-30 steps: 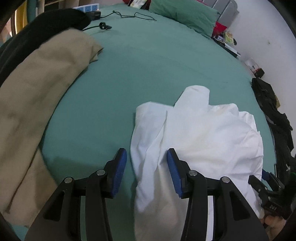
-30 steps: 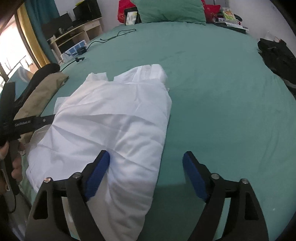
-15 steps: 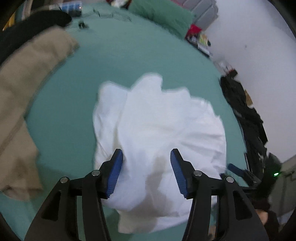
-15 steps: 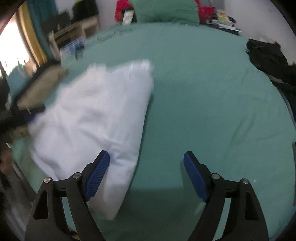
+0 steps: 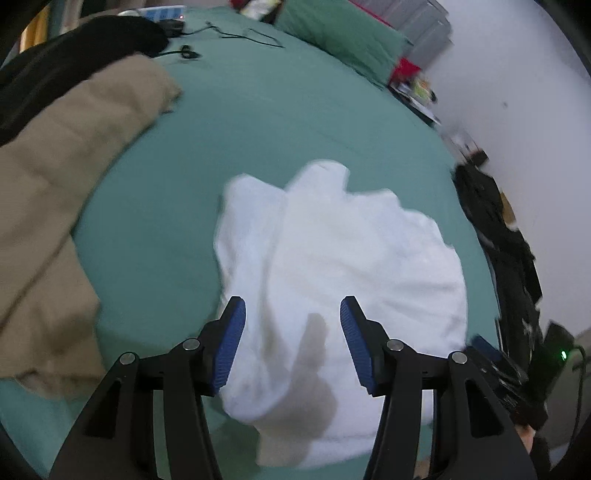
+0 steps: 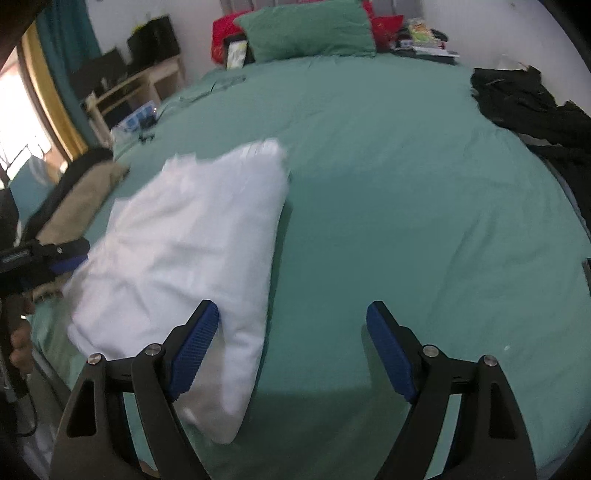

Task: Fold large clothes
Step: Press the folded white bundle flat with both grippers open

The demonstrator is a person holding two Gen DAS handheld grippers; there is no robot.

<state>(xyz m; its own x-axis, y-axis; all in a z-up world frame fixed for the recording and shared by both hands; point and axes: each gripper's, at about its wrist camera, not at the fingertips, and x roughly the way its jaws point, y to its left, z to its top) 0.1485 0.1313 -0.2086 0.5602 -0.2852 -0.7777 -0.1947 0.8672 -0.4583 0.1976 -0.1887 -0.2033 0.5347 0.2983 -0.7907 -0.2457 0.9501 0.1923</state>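
A white garment (image 5: 351, 258) lies folded in a soft bundle on the green bed sheet (image 5: 258, 129), near the bed's front edge. My left gripper (image 5: 291, 306) hovers over its near end with the jaws apart. Its blue pads (image 5: 231, 343) do not press the cloth, and its shadow falls on the fabric. In the right wrist view the same white garment (image 6: 184, 251) lies to the left. My right gripper (image 6: 292, 310) stands wide open above the garment's right edge and bare sheet (image 6: 406, 184), holding nothing. The left gripper's blue tip (image 6: 70, 262) shows at the garment's far left.
A beige garment (image 5: 74, 147) and a black one (image 5: 55, 66) are piled at the left of the bed. Black clothes (image 6: 535, 107) lie at the right edge. A green pillow (image 6: 306, 29) and cables (image 5: 240, 35) are at the far end.
The left jaws have widened and that view has swung from the garment's left edge to over its middle. Both grippers have drawn back and up a little; the garment stays put.
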